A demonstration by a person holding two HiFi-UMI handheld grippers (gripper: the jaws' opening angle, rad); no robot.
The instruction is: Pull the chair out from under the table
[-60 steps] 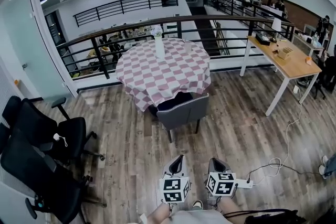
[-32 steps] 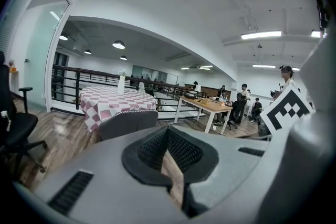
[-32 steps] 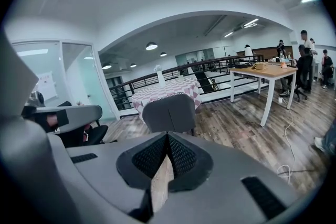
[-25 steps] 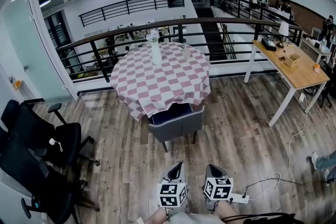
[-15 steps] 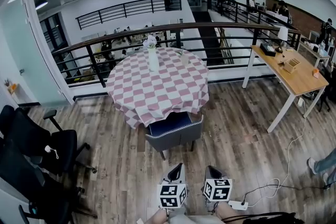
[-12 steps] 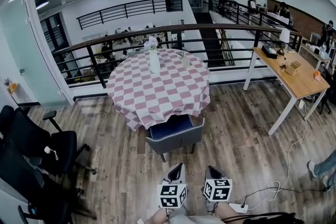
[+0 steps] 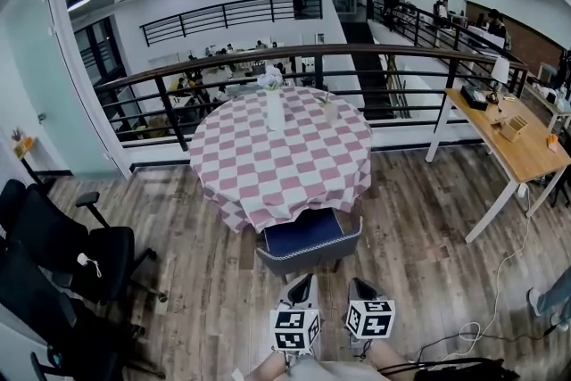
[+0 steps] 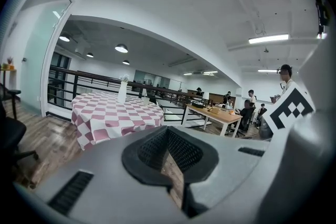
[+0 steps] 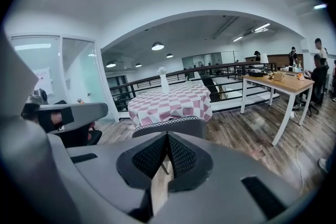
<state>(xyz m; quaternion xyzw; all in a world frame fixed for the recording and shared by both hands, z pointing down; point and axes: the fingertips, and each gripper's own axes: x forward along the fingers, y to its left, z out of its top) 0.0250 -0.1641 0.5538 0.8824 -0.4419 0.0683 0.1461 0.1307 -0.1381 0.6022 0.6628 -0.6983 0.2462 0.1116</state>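
Your left tongs (image 7: pixel 304 281) and right tongs (image 7: pixel 358 285) are sitting at the bottom middle of the head view. Both are pressed fully together with nothing between them, side by side, pointing up the frame at the chair (image 7: pixel 309 244). That grey chair is standing near them, just above in the frame. Its blue seat is reaching under the near edge of the round table (image 7: pixel 281 158) and its hanging pink-and-white checked cloth. A white vase (image 7: pixel 274 110) is standing on the table.
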